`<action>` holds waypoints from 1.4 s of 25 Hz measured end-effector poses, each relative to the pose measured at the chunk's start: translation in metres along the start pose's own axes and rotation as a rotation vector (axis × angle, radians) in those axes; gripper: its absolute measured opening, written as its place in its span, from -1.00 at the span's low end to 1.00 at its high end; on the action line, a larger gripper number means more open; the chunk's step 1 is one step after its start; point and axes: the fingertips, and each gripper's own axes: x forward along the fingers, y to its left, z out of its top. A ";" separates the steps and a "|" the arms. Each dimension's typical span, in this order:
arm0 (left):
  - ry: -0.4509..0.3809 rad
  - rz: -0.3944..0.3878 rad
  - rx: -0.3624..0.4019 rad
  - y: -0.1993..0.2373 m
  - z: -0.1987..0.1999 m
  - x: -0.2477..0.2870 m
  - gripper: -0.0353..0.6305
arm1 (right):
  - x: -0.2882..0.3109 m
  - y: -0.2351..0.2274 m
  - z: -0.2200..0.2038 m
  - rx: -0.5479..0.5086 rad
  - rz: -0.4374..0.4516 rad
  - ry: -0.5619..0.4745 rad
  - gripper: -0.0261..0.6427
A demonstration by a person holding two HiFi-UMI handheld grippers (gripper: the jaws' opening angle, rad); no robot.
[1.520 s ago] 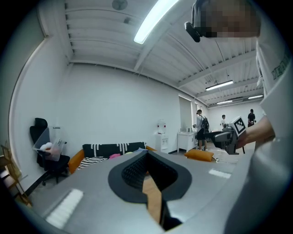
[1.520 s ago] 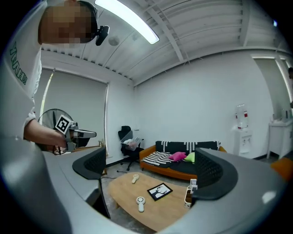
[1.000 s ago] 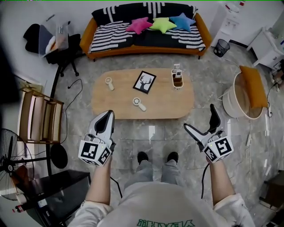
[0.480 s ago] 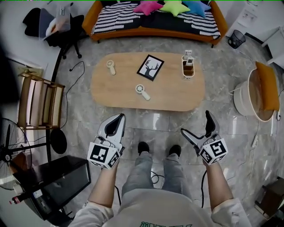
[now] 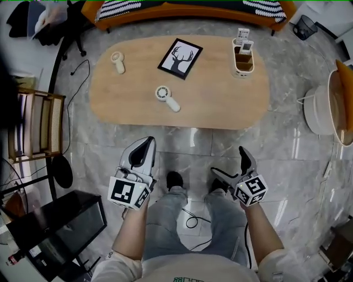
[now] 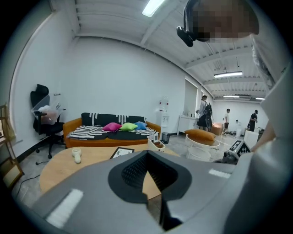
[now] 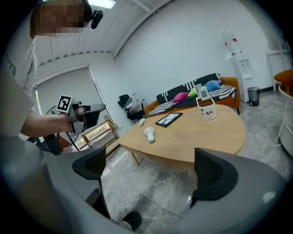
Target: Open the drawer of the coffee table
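The oval wooden coffee table [image 5: 220, 104] fills the upper middle of the head view; no drawer front shows in any view. My left gripper [image 5: 144, 147] hangs over the floor just short of the table's near edge, jaws shut with nothing between them. In the left gripper view its closed fingers [image 6: 145, 168] cover most of the table [image 6: 57, 170]. My right gripper [image 5: 230, 163] is at the right, also short of the near edge, open and empty. The right gripper view looks between its pads [image 7: 89, 163] at the table [image 7: 197, 135] and the floor under it.
On the table lie a framed deer picture [image 5: 180, 55], two small hand fans [image 5: 167, 98] and a white organiser [image 5: 243, 56]. An orange sofa [image 5: 182, 8] stands behind it, a wooden rack [image 5: 33, 129] at left, a black cabinet [image 5: 55, 220] at lower left, a round tub [image 5: 322, 104] at right.
The person has stepped toward the table, so it sits larger and nearer in the head view. Both grippers came closer to its near edge. The left stays shut, the right open.
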 end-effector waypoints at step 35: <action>-0.177 -0.108 0.164 0.021 -0.099 0.072 -0.90 | 0.208 -0.164 -0.095 0.777 0.559 -0.700 0.41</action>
